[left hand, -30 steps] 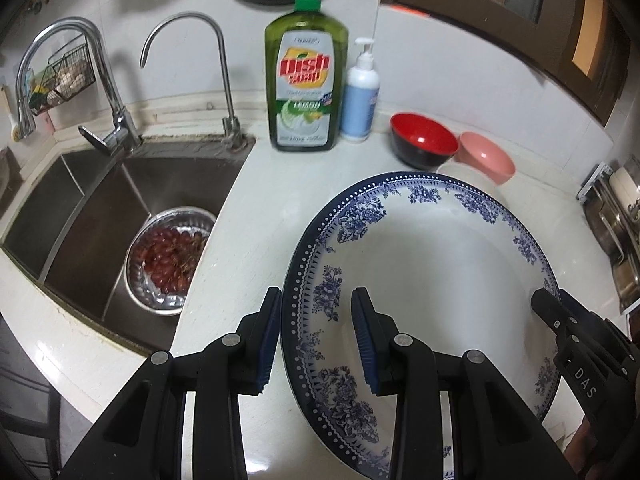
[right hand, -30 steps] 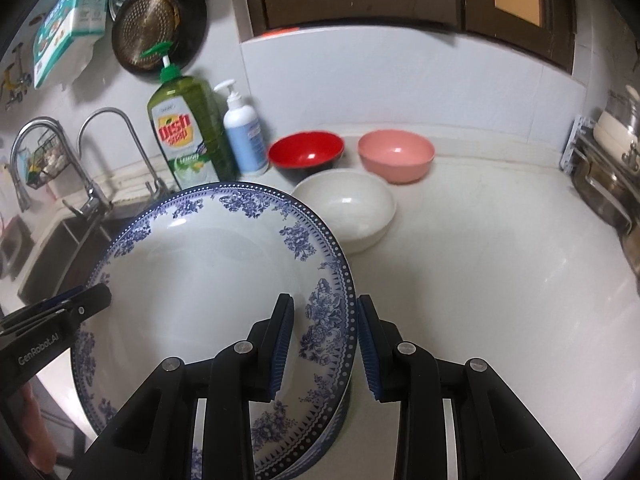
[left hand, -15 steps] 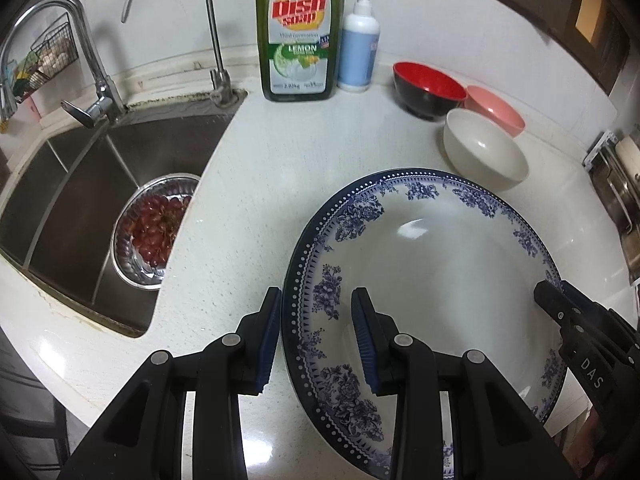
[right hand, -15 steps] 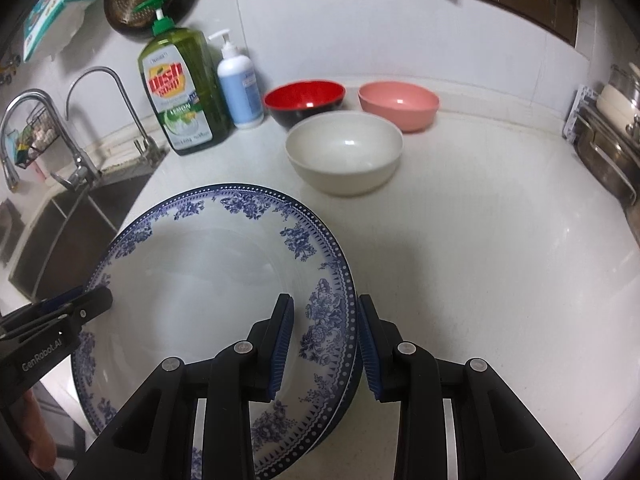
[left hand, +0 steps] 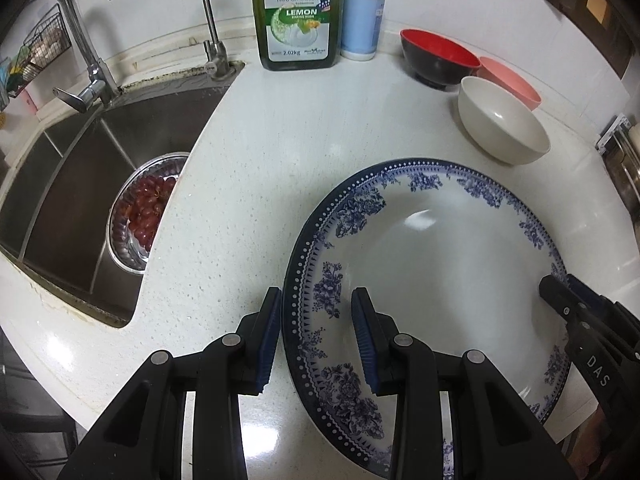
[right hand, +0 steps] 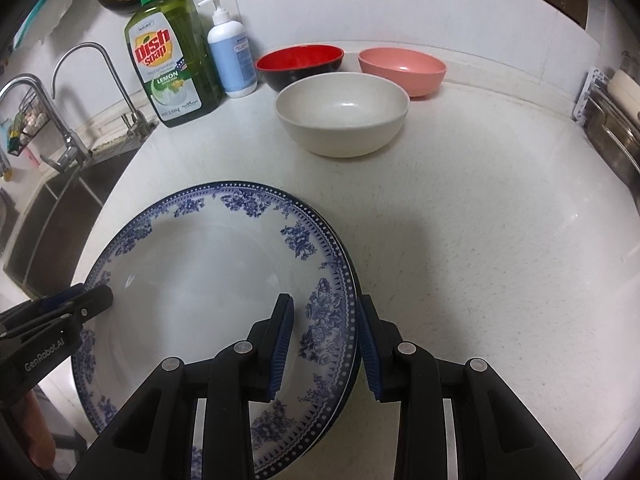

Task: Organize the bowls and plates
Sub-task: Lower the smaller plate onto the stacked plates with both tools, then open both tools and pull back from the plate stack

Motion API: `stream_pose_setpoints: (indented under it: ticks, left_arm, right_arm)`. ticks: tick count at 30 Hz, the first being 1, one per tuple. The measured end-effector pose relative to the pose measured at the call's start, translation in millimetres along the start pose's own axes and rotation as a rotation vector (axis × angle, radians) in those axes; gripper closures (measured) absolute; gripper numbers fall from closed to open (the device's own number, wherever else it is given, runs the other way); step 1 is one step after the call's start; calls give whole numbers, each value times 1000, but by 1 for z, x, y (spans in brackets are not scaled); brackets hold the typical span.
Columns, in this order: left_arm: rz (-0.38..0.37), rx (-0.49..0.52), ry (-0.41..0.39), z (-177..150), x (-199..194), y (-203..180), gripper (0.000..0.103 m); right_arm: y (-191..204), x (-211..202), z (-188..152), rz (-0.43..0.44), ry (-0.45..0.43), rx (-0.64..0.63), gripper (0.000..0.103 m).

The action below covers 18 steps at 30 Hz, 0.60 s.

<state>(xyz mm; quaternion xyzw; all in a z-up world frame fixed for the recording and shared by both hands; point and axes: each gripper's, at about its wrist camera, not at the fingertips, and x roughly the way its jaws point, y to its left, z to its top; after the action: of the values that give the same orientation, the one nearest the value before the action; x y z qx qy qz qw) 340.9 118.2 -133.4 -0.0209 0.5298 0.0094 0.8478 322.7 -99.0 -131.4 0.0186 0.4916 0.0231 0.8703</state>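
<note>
Both tools have come down together: the left tool [left hand: 316, 344] and right tool [right hand: 324, 344] each clench a rim of the blue-patterned plate [right hand: 208, 280], now low over the near desk [right hand: 480, 240], the cream bowl [right hand: 342, 116] beyond. Set-down looks next.

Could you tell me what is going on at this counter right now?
A person holds a blue-and-white plate from both sides, the left gripper on one rim and the right gripper on the opposite rim. It sits low over the white counter, beside the sink. A cream bowl, red bowl and pink bowl wait behind.
</note>
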Motion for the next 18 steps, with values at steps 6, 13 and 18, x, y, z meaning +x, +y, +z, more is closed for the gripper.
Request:
stream_pose_setpoints:
  ticks: [6, 13, 18]
  left_arm:
    - [1, -3, 9, 1, 2, 1, 68]
    - [-8, -8, 30, 0, 6, 4, 66]
    - [-9, 14, 5, -1, 0, 0, 51]
  right_arm:
    - [2, 0, -1, -5, 0, -21, 69]
    - [3, 1, 0, -5, 10, -25, 67]
    - [3, 2, 1, 12, 17, -11, 61]
